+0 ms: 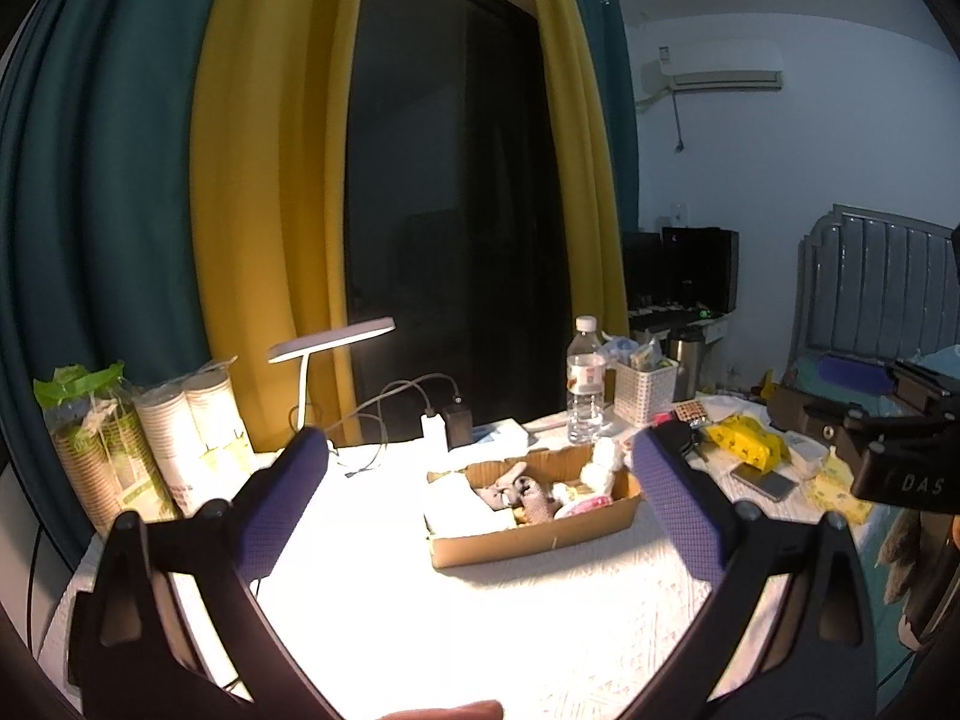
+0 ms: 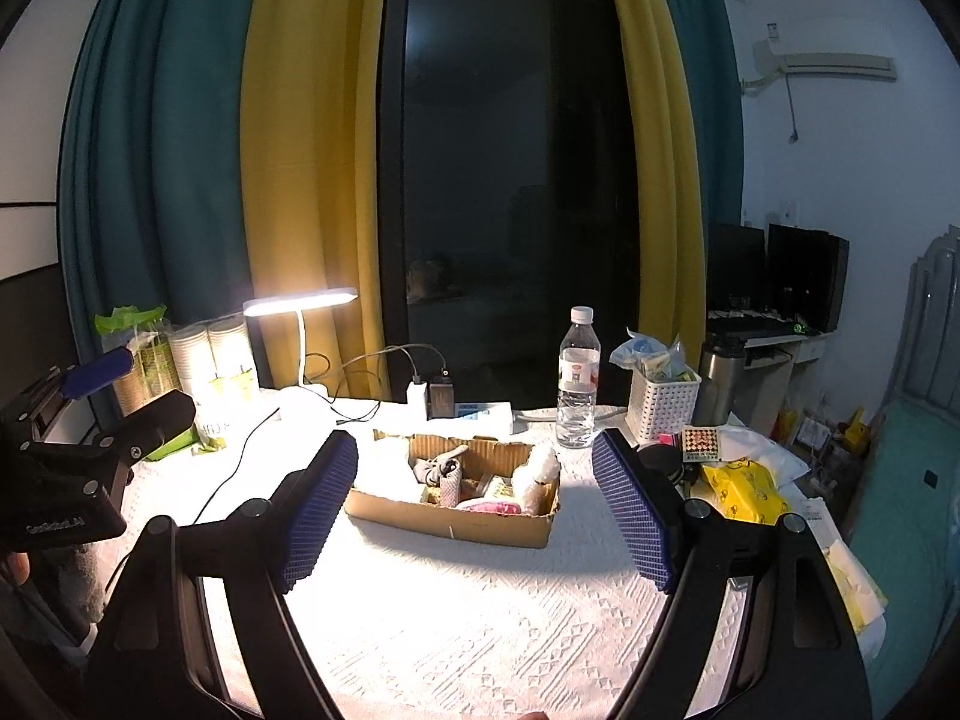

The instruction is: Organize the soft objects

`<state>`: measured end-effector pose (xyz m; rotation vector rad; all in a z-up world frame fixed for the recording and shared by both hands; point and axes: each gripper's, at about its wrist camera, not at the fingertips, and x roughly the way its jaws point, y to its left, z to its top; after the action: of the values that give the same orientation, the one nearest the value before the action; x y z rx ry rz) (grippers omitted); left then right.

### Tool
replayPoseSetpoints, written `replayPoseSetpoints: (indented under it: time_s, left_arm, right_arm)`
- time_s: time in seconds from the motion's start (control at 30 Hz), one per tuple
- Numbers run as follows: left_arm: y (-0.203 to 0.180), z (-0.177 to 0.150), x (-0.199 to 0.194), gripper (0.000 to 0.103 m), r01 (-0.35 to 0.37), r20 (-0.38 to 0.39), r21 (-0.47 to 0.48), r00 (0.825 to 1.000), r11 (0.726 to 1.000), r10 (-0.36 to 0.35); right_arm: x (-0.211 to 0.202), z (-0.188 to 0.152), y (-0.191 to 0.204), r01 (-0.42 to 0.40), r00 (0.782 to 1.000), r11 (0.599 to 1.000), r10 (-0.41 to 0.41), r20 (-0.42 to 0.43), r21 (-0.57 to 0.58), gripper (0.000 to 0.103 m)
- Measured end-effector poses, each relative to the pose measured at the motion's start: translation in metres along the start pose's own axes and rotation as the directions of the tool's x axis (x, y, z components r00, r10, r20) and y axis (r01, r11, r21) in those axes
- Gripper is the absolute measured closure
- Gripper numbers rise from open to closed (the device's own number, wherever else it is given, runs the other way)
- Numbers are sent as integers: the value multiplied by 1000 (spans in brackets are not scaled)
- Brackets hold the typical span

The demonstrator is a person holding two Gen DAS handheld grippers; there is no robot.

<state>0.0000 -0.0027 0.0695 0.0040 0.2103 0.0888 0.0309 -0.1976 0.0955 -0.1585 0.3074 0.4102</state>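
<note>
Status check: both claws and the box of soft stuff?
Left claw open, empty. Right claw open, empty. Cardboard box on table, soft items inside, untouched. Water bottle behind box; approach clear.

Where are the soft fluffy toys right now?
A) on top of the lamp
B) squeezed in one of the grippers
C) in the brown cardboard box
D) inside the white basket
C: the soft toys lie inside the cardboard box, while the left gripper and right gripper are open and hold nothing.

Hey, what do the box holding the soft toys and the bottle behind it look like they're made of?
Box: brown corrugated cardboard, matte; ragged torn rim with fluting showing.
Bottle: clear thin plastic, likely PET; glossy see-through wall, white screw cap, paper-like label.
</note>
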Motion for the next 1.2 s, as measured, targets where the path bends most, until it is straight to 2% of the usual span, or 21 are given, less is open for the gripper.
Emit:
replayPoseSetpoints:
  time_s: [1.2]
  left_arm:
    - [6,-2,-4,1,-11,7,-22,1000,1000,11]
  right_arm:
    - [-3,0,5,-8,1000,1000,8,3,-22,20]
